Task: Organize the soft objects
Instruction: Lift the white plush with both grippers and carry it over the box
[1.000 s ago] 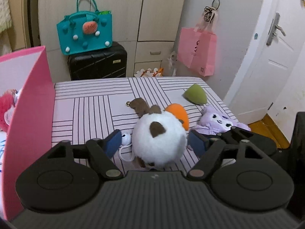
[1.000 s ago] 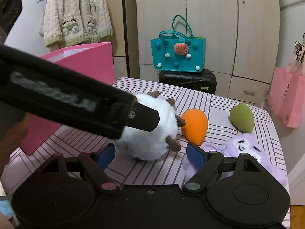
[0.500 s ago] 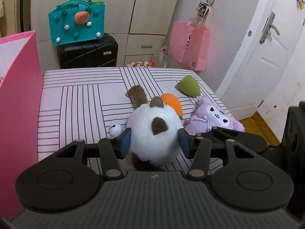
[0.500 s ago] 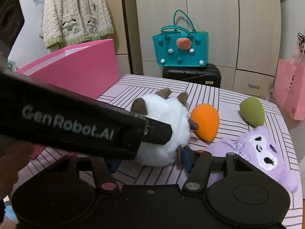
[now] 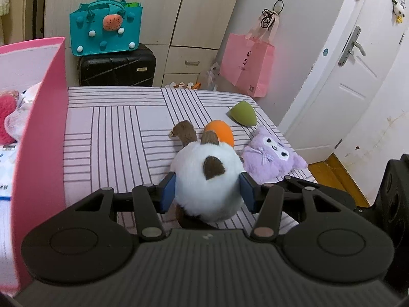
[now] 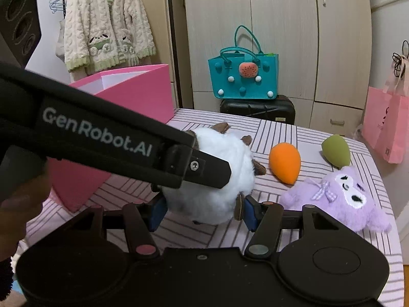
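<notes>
- left gripper clamped on white round plush, blue pads pressing both sides; jaws closed in during the last second
- right gripper also clamped on same plush, low on striped bed cover
- purple plush just right, orange sponge behind, green sponge farther
- pink box left

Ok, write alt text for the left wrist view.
The left gripper clamps a round white plush with brown patches, on a striped bedsheet. Beyond it lie an orange sponge, a green sponge and a purple plush; a pink box stands left.
</notes>
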{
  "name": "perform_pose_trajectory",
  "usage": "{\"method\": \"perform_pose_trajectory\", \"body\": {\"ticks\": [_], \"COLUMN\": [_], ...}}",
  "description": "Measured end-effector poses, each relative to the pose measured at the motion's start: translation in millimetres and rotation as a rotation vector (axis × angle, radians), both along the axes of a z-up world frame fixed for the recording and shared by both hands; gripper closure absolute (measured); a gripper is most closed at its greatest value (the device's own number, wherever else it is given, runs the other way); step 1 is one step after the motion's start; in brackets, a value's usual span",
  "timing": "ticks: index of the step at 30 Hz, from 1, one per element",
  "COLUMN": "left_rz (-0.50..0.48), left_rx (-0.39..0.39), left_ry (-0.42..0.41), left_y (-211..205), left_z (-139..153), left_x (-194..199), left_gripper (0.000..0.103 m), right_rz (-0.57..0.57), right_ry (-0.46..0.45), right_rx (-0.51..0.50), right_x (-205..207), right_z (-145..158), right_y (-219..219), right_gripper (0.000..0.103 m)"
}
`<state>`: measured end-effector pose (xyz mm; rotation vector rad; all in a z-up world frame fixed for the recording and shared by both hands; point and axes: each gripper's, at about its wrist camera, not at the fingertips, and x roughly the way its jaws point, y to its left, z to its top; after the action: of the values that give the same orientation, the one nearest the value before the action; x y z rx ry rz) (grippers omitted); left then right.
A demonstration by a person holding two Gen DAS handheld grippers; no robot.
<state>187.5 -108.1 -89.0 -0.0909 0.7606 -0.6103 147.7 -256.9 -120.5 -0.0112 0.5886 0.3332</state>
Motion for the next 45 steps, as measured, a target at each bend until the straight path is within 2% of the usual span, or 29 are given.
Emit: {"method": "perform_pose_trajectory", "body": {"ticks": [9, 18, 27, 36, 40, 42, 45], "left_rz": [-0.018, -0.018, -0.025, -0.001, 0.037, 0.084, 0.135], "left_rx": [0.025, 0.008, -0.009, -0.024, -0.026, -0.02, -0.017], "left_ry": [0.027, -0.015, -0.059, -0.121, -0.165, -0.185, -0.187], "left_y": [12, 35, 60, 91, 111, 122, 142], "left_z": [8, 27, 52, 96, 117, 124, 130], "left_x": [-22, -50, -78, -85, -80, -76, -66], "left_gripper": [0.051, 0.051, 0.05, 0.05, 0.049, 0.049, 0.049], "right_rz": [0.03, 0.075, 0.151, 0.228, 0.261, 0.29, 0.347], "right_ry": [0.016, -0.044, -0.095, -0.184, -0.169, -0.181, -0.138], "right_rx": [-0.036, -0.088, -0.08, -0.126, -0.062, -0.064, -0.032], "right_x": [-25, -51, -68, -56, -34, -25, -5], "right_z": [7, 31, 53, 108, 130, 134, 136], "right_y": [13, 29, 38, 69, 89, 103, 122], "right_gripper": [0.038, 0.038, 0.038, 0.038, 0.038, 0.038, 0.038]}}
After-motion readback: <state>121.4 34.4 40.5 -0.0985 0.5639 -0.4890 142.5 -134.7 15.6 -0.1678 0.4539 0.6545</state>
